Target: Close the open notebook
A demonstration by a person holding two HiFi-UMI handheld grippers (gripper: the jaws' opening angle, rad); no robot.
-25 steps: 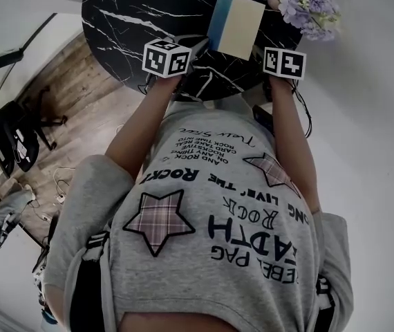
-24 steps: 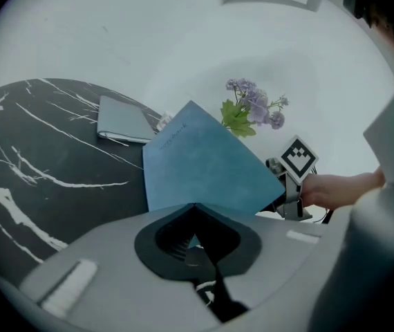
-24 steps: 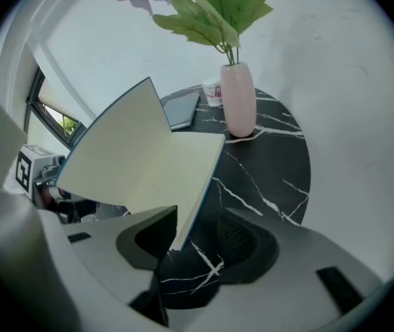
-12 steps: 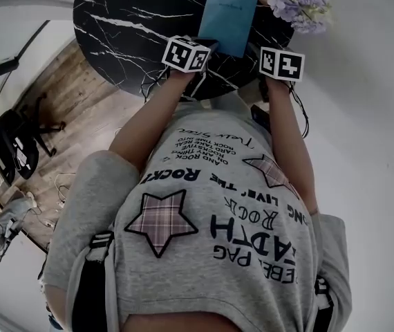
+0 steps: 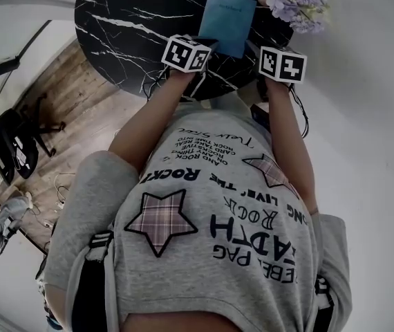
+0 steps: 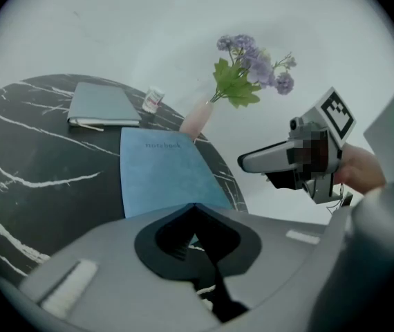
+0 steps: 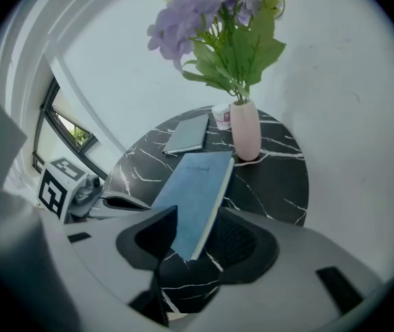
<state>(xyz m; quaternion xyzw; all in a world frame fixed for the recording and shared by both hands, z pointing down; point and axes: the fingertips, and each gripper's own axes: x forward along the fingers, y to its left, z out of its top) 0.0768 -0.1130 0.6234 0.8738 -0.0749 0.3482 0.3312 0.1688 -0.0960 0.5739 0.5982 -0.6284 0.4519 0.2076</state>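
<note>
Change: notebook (image 5: 227, 22) was open, now shut flat on the desk (image 5: 128, 19), toward our edge | left claw (image 6: 195, 213) clenched, empty | right claw (image 7: 200, 230) released | we think job done.

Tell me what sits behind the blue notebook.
Behind the blue notebook: a pink vase of purple flowers, a small white jar and a closed grey book. In the right gripper view the vase covers part of the jar.

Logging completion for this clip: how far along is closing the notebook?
Done: the blue notebook lies shut, cover up, flat on the black table. In hand: nothing; the left gripper is shut and empty by its near edge, the right gripper open, aimed at its near corner. Left: only pulling both grippers away, it seems.
</note>
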